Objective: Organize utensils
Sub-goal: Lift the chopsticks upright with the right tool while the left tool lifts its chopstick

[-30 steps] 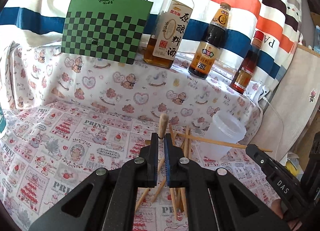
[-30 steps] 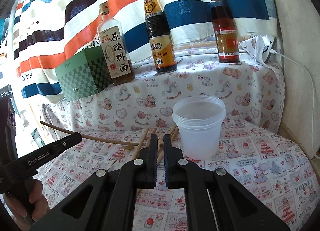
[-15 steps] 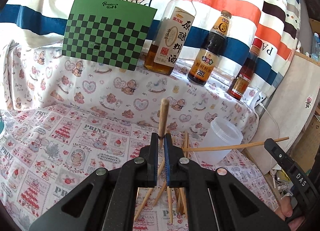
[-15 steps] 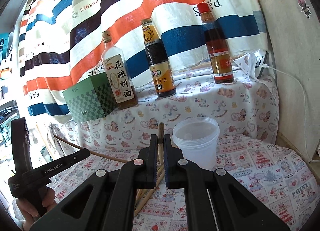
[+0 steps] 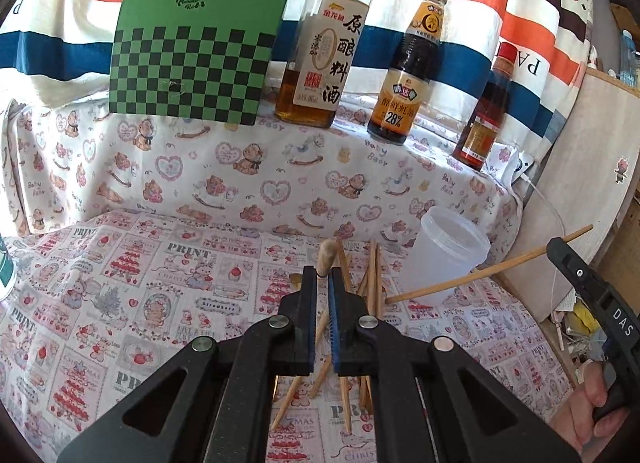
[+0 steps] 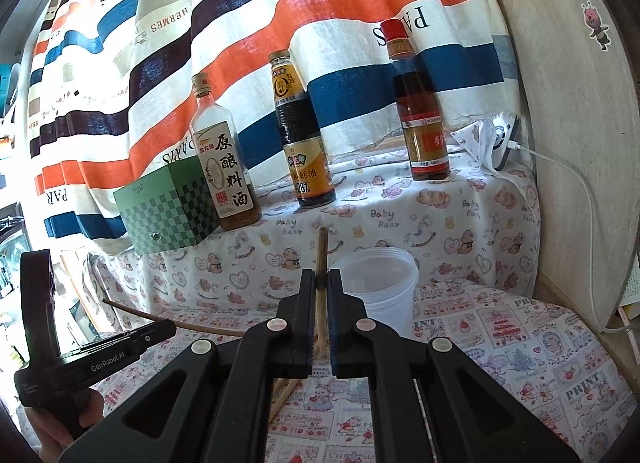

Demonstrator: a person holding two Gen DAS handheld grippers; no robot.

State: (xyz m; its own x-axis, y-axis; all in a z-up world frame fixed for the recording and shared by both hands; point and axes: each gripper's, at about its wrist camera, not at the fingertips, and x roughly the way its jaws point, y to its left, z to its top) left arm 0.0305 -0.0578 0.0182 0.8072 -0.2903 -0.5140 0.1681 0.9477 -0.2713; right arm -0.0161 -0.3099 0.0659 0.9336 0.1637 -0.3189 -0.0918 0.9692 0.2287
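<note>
My left gripper point(image 5: 322, 277) is shut on a wooden chopstick point(image 5: 326, 257) that stands up between its jaws, above a loose pile of chopsticks point(image 5: 372, 287) on the printed cloth. My right gripper point(image 6: 321, 281) is shut on another chopstick point(image 6: 322, 251), held upright and raised just left of the clear plastic cup point(image 6: 380, 287). The cup also shows in the left wrist view point(image 5: 444, 251), with the right gripper's chopstick point(image 5: 488, 271) slanting in front of it. The left gripper's chopstick also shows in the right wrist view point(image 6: 132, 309).
On the raised shelf behind stand a green checkered box point(image 5: 192, 59), a cooking wine bottle point(image 5: 324, 47), a dark sauce bottle point(image 5: 408, 75) and a red-capped bottle point(image 5: 486, 111). A striped cloth hangs behind. A beige wall point(image 6: 576, 143) with a white cable is at the right.
My right gripper has lifted its chopstick off the pile and risen beside the cup. My left gripper has dropped lower and closer to the pile, still gripping its chopstick.
</note>
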